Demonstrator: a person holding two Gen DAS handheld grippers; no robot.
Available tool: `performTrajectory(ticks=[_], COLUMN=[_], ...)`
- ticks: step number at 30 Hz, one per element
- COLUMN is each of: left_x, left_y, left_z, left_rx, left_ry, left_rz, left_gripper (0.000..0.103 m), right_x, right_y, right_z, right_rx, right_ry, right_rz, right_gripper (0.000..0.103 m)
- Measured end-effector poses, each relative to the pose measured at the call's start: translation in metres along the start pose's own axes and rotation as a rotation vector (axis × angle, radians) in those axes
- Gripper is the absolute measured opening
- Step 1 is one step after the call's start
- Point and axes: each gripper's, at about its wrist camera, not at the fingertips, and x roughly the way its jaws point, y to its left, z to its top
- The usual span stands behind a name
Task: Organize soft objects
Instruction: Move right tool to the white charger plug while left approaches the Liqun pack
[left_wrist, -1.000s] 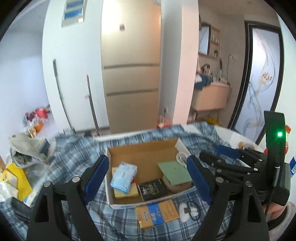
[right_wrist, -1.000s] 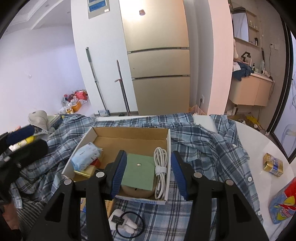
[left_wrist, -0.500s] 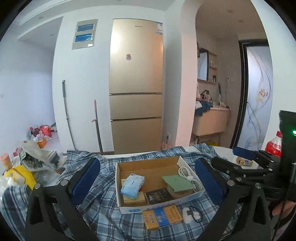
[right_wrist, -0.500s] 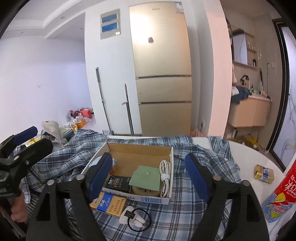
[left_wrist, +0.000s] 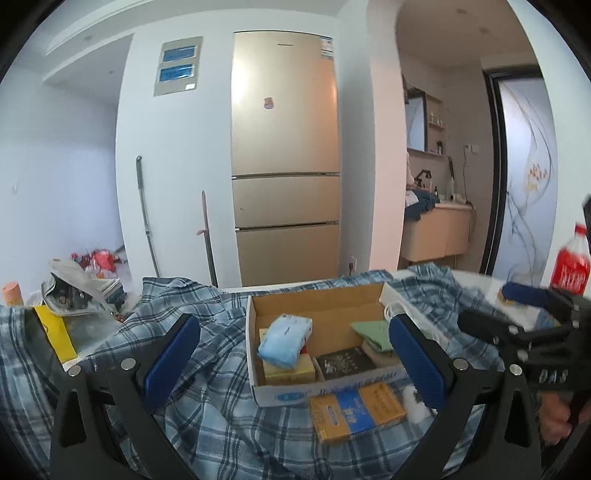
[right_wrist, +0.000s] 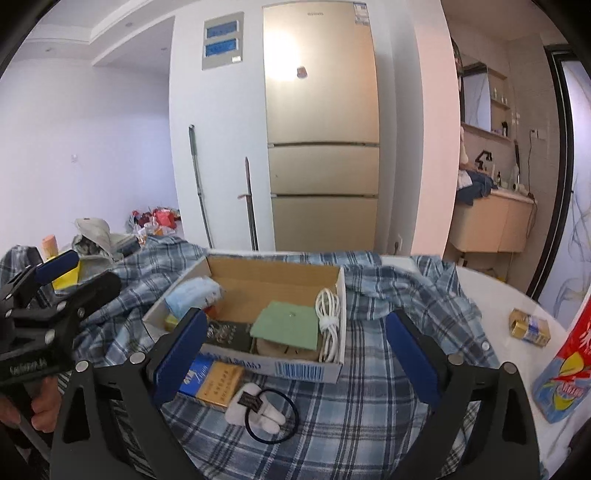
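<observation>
An open cardboard box (left_wrist: 325, 306) sits on a blue plaid shirt (left_wrist: 207, 387) spread over the table. In it lie a light blue tissue pack (left_wrist: 284, 338), a green cloth (left_wrist: 371, 332), a black packet (left_wrist: 345, 363) and a white cable (right_wrist: 327, 321). A blue-and-orange packet (left_wrist: 356, 410) and a white fluffy hair tie (right_wrist: 255, 410) lie in front of the box. My left gripper (left_wrist: 293, 360) hovers open before the box (right_wrist: 273, 273), holding nothing. My right gripper (right_wrist: 297, 354) is short of the box too, its jaws opening, with nothing gripped.
A red-labelled bottle (right_wrist: 565, 365) and a small gold pack (right_wrist: 530, 326) stand on the white table (right_wrist: 498, 295) at the right. A yellow bag (left_wrist: 55, 332) and clutter lie at the left. A gold fridge (left_wrist: 284, 166) stands behind the table.
Both grippers have drawn back from the box and spread their jaws wider. The right jaws stood narrow around the green cloth a second ago and are now wide apart.
</observation>
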Motion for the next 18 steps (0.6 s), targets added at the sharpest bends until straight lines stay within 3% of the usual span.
performTrajectory(ticks=[12,18], left_x=[0.005,0.025], left_y=[0.006,0.007], left_z=[-0.004,-0.011], left_rx=[-0.033,-0.05], left_ry=[0.023,0.183], left_rz=[-0.004,-0.02], left_gripper=[0.103,0.103], right_x=[0.015,0.032], right_y=[-0.002,0.0], right_z=[-0.01,-0.015], right_rx=[0.001,0.005], right_ry=[0.074,0.181], right_rz=[-0.012,0.076], right_gripper=[0.097,0.097])
